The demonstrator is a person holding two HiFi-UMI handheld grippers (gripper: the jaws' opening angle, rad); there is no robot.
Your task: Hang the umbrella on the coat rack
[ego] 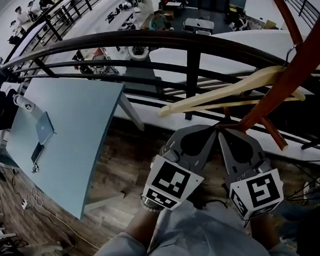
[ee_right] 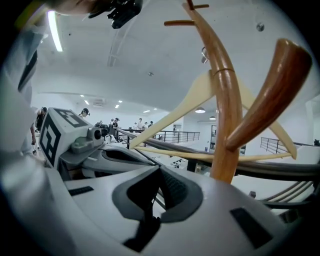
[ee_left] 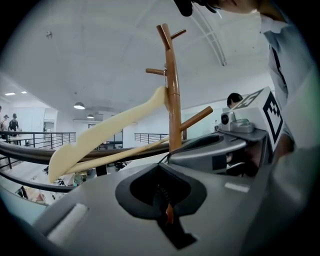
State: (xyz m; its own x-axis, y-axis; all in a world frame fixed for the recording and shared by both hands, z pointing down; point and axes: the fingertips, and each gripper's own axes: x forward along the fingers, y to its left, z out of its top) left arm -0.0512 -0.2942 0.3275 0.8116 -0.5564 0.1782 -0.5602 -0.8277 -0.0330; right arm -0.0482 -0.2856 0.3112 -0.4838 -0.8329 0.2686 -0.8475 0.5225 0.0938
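Brown wooden coat rack (ego: pixel 304 63) at right, pale wooden hanger (ego: pixel 229 93) across it.
Left gripper (ego: pixel 211 129) and right gripper (ego: pixel 223 133), jaws pressed together, meet beneath; dark railing (ego: pixel 142 38) behind.

In the head view the coat rack (ego: pixel 289 81) is cut off by the right edge, in the right gripper view the middle of the wooden hanger (ee_right: pixel 175 112) is covered by the rack's post, and the people (ego: pixel 21 14) beyond the railing (ego: pixel 142 38) are too small to be described.
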